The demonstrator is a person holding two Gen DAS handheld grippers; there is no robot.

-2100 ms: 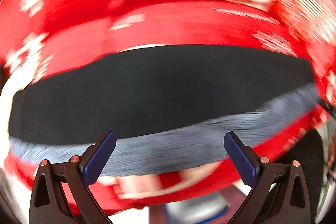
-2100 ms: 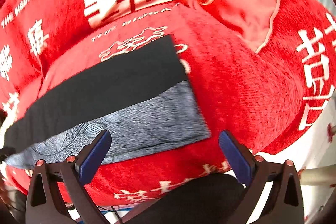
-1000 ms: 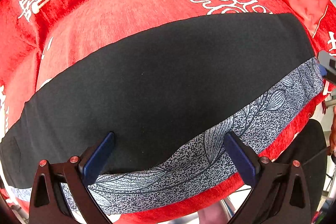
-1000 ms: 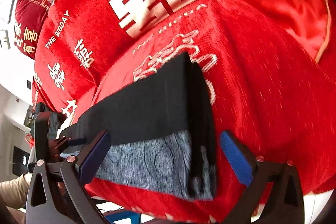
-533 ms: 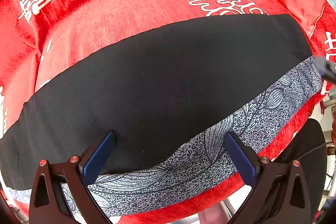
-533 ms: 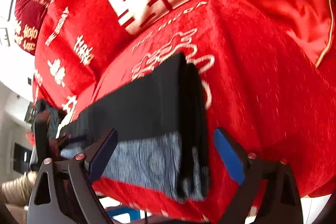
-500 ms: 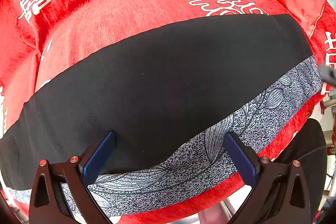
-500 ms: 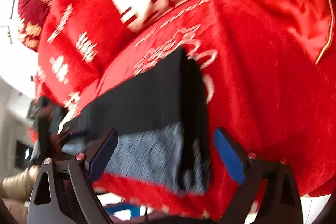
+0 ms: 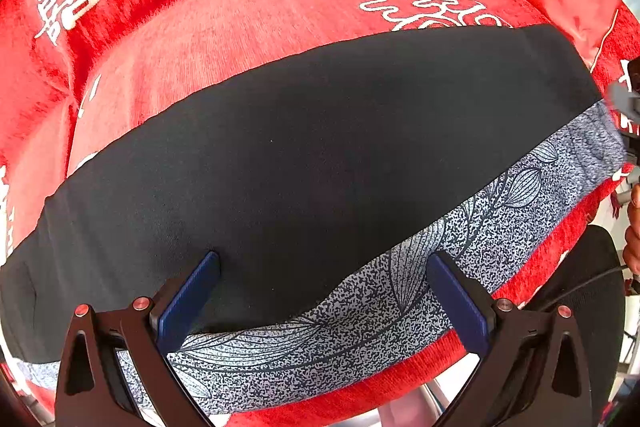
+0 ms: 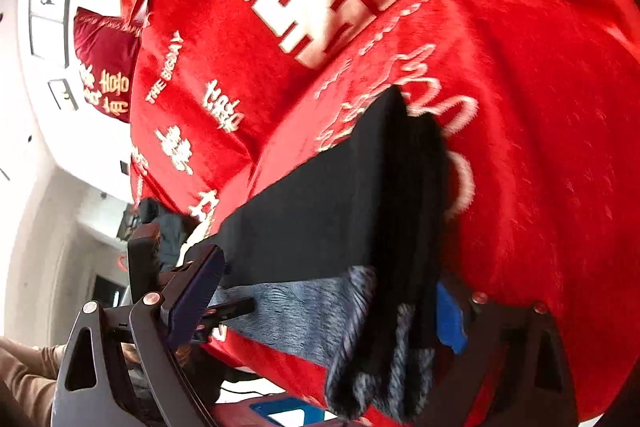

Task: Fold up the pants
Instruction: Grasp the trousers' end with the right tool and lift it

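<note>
"THE BIGDAY" sofa cover (image 10: 192, 39); left gripper (image 9: 320, 299) fingers wide; right gripper (image 10: 328, 291) closing, seemingly around pants (image 9: 320, 155).

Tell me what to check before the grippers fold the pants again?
1. Pants lying flat on the red sofa cover: ok.
2. Left gripper open over the near edge, pads not pressing: ok.
3. Right gripper around the pants' end, jaws closing: ok.
4. Right pads firmly gripping the cloth: cannot tell, the picture is blurred.
5. End layers stacked evenly: not ok, the end looks bunched and raised.
6. Grey leaf-print band smooth along the front: ok.
</note>
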